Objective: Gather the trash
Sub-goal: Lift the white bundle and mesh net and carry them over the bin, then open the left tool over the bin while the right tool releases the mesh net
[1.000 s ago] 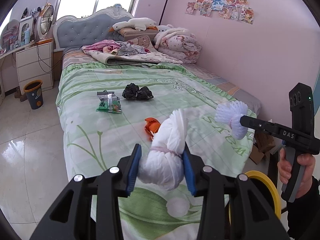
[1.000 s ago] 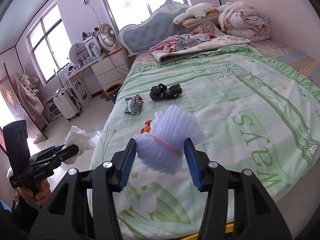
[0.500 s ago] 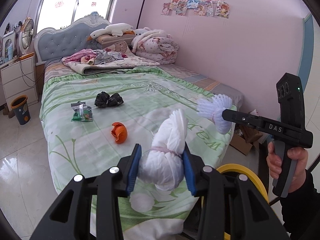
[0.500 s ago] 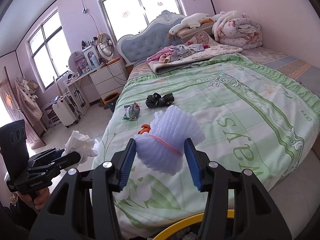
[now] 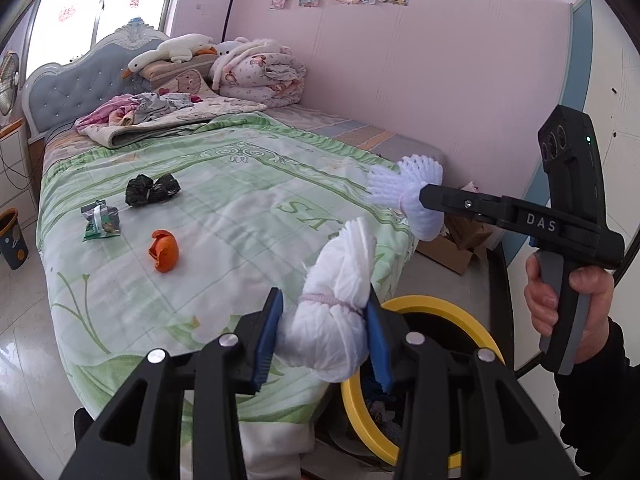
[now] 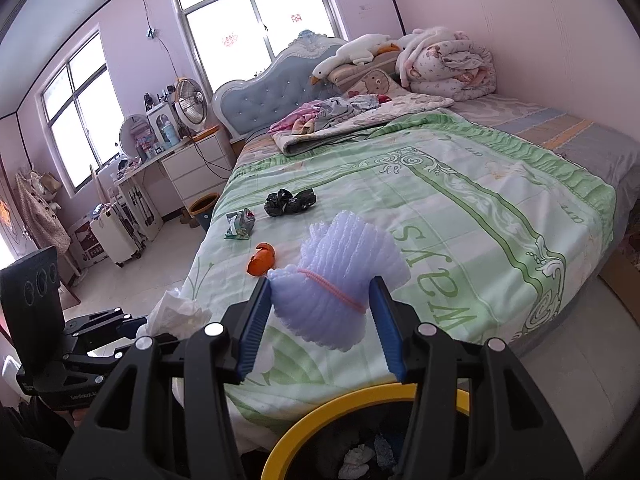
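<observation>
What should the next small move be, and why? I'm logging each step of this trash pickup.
Probably carry both grippers a little further until they are over the yellow-rimmed bin, then let go. The left gripper is shut on a tied white wad and the right gripper on a foam net, and the bin's rim shows just below both, at the foot of the bed.
</observation>
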A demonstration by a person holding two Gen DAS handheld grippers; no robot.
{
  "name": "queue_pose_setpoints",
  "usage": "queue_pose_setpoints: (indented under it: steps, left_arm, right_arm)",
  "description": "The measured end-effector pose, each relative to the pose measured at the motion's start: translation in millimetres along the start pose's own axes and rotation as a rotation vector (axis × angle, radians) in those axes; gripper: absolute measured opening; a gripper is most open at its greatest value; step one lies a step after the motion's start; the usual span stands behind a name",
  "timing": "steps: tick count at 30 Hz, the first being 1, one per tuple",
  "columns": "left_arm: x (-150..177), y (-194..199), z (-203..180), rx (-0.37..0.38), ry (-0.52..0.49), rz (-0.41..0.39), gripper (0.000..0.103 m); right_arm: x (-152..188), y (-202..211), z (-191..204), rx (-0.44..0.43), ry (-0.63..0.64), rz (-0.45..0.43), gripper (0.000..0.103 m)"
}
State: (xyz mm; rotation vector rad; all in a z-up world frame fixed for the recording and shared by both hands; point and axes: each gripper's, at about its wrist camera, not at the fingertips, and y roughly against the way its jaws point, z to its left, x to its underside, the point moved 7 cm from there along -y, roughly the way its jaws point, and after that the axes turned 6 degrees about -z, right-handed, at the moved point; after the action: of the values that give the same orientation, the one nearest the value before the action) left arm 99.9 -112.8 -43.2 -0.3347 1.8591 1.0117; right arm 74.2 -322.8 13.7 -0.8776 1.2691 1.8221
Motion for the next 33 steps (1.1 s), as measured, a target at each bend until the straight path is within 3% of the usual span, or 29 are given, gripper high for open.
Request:
queue_pose_setpoints:
  steps: [15, 33]
  left_arm:
    - [15, -28, -52, 0.083, -0.075, 0.106, 0.037]
    - [49, -45, -88, 0.139, -0.076, 0.218, 0.038]
  right_arm:
    - [28, 38, -35, 0.038, -0.061, 0.038, 0.049]
    - [78, 69, -58, 0.045, -0.073, 0.119, 0.049]
